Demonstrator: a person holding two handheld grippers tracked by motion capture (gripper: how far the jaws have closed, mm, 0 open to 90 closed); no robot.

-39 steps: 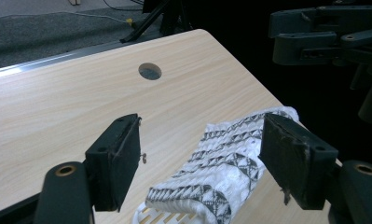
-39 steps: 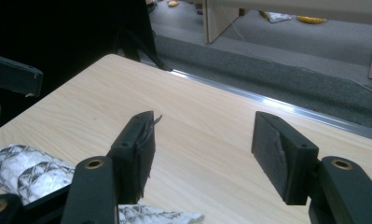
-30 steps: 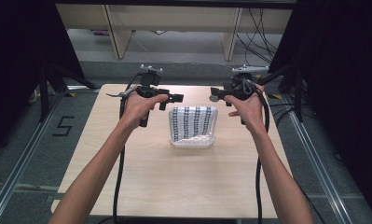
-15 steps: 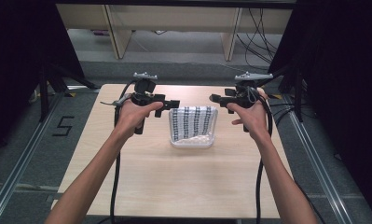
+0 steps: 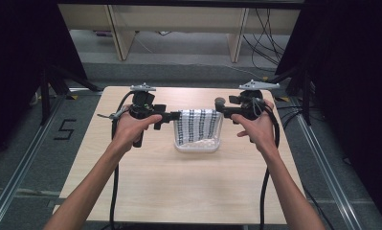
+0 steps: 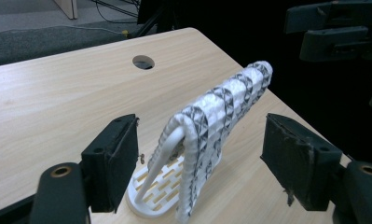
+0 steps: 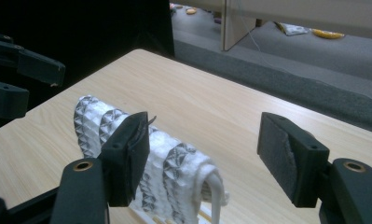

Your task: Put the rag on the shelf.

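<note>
Jaws spread wide on both the left gripper [image 5: 175, 115] and right gripper [image 5: 219, 106], flanking the patterned cloth [image 5: 197, 125] draped on its rack [image 6: 152, 192].

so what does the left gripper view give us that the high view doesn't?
Left gripper view alone: the slotted white base of the rack and the round hole in the table top. High view alone: both forearms and hands, the trailing cables, the floor marking. Shared: the patterned cloth draped over the rack, the wooden table, and the right tool beyond the cloth, with the left tool open around its near end.

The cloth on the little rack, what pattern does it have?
The cloth is white with bands of dark triangles, clearest in the left gripper view.
</note>
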